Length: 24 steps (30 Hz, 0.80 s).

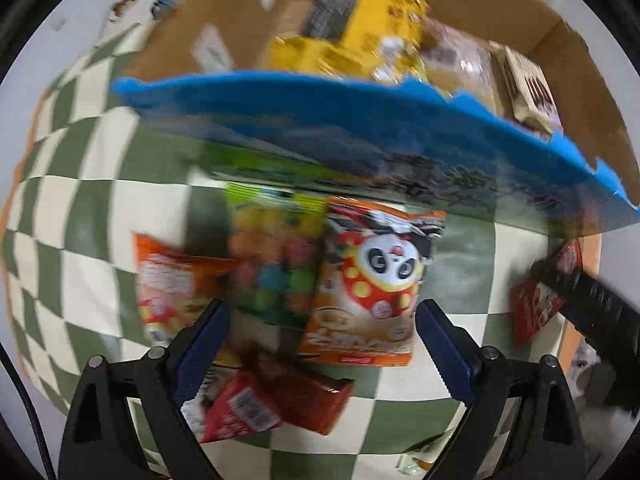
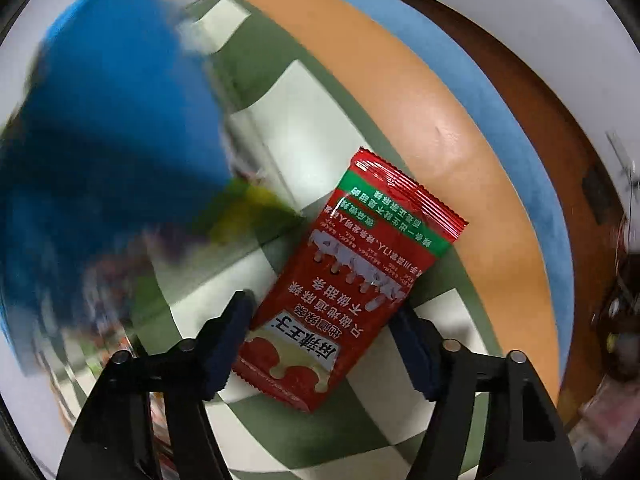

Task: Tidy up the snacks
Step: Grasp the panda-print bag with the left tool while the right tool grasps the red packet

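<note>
In the left wrist view, my left gripper (image 1: 320, 320) is open above a panda snack bag (image 1: 372, 284), a bag of coloured candy balls (image 1: 272, 264), an orange bag (image 1: 172, 280) and red packets (image 1: 276, 400) on a checkered cloth (image 1: 80, 220). A large blue bag (image 1: 360, 132) is blurred in mid-air in front of a cardboard box (image 1: 520, 20) holding yellow snacks (image 1: 360, 40). In the right wrist view, my right gripper (image 2: 324, 316) is open around a red snack packet (image 2: 352, 280) lying on the cloth. The blue bag (image 2: 112, 120) is blurred at the left.
The checkered cloth (image 2: 296, 128) lies on an orange table (image 2: 420, 100) with a blue band (image 2: 520, 140) beyond its edge. My right gripper's black body (image 1: 592, 304) shows at the right of the left wrist view, by a red packet (image 1: 536, 308).
</note>
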### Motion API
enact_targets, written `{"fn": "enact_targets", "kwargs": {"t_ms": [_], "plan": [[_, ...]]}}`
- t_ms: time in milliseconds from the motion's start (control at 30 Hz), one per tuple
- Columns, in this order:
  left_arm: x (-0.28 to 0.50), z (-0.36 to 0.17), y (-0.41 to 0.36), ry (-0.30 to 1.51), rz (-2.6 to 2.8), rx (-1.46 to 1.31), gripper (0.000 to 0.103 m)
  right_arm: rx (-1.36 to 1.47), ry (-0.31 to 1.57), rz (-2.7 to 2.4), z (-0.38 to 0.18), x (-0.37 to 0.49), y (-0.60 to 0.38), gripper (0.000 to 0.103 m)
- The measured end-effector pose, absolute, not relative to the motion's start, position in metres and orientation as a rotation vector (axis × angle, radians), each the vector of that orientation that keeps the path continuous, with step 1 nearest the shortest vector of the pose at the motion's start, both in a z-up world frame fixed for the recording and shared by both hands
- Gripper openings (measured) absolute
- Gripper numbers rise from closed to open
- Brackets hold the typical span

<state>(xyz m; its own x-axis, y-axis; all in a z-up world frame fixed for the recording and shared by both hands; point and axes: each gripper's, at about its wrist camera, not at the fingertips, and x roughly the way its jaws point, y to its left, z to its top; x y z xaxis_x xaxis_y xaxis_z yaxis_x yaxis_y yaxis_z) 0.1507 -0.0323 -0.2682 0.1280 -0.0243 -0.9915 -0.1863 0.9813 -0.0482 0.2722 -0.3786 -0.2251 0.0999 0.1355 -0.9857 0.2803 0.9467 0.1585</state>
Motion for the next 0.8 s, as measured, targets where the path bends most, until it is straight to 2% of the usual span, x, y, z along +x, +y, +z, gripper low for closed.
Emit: {"fn": "enact_targets", "kwargs": {"t_ms": [200,300,333,367,633,700,800], "plan": [[0.165,-0.291,-0.05,1.49,0.06,-0.154,0.095,0.048,1.561,0.105,-0.228,0.245,-0.358,0.066],[0.164,-0.289,-0.057,1.46,0.041,-0.145,0.066,-0.059,1.59,0.168,-0.231,0.229,-0.351,0.066],[0.162,-0.289,-0.059,1.467,0.023,-0.153,0.051,-0.071,1.598,0.179,-0.232,0.226,-0.35,0.066],[0.16,-0.29,-0.061,1.481,0.008,-0.167,0.047,-0.083,1.607,0.194,-0.233,0.222,-0.35,0.066],[0.099,-0.3,-0.073,1.563,-0.035,-0.2,0.046,-0.137,1.656,0.281,-0.243,0.208,-0.347,0.066],[0.085,-0.303,-0.073,1.58,-0.049,-0.209,0.046,-0.068,1.67,0.267,-0.242,0.208,-0.355,0.068],[0.081,-0.307,-0.071,1.571,-0.05,-0.199,0.048,0.066,1.661,0.219,-0.24,0.215,-0.374,0.079]]}}
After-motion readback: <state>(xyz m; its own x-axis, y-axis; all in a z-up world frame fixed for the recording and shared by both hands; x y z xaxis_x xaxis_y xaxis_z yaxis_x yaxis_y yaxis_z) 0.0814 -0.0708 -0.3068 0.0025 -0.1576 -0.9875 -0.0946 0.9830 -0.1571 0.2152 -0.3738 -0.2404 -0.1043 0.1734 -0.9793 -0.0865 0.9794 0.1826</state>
